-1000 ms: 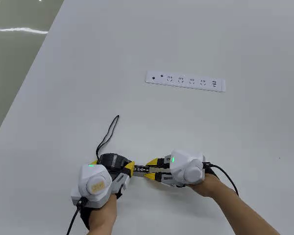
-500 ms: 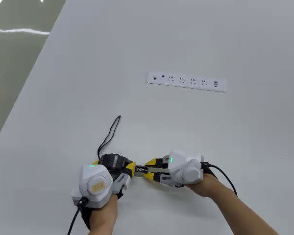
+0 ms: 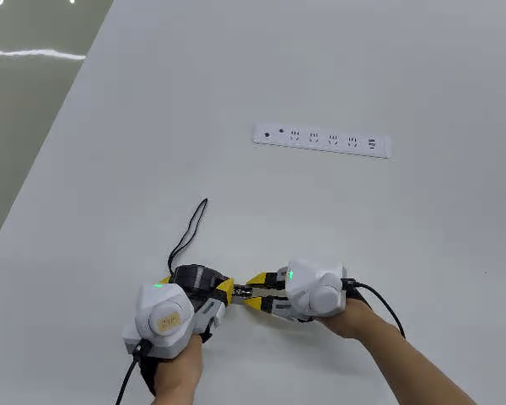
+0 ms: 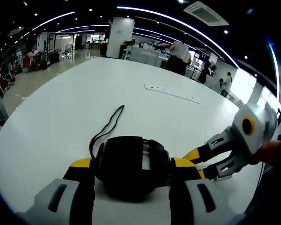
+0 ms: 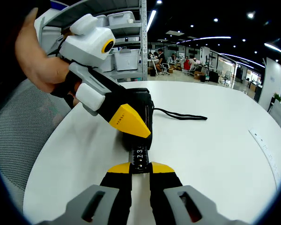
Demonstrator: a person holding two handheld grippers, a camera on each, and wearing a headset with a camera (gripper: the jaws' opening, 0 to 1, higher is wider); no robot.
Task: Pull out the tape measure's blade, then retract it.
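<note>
White table (image 3: 236,67) runs across my whole feed, with a power strip (image 3: 320,140) lying flat toward 1 o'clock, well apart from the work. Open office space, with people standing far off, shows beyond the table's edge in the left gripper view.

Down at 6 o'clock in the head view, the tape measure (image 4: 131,166) sits on the table. Its black case is clamped from both sides by my left gripper (image 3: 194,285), whose yellow tips bear on the case's flanks. A thin black strap (image 3: 188,232) trails from the case toward 12 o'clock and lies slack on the surface.

My right gripper (image 3: 255,292) is just beside the case at its 3 o'clock, jaws drawn narrow and pinched on the blade (image 5: 139,157). Only a short stub of blade with printed numerals shows between the case mouth and the jaw tips in the right gripper view.

What matters for the coming move is the line of the blade. It leaves the case toward 3 o'clock, straight along the right gripper's own axis, and the two grippers face each other almost nose to nose. I judge that the pull has to go directly away from the case along that line, with the left gripper only anchoring. Any sideways drift would probably kink the blade or twist the case in its grip.
</note>
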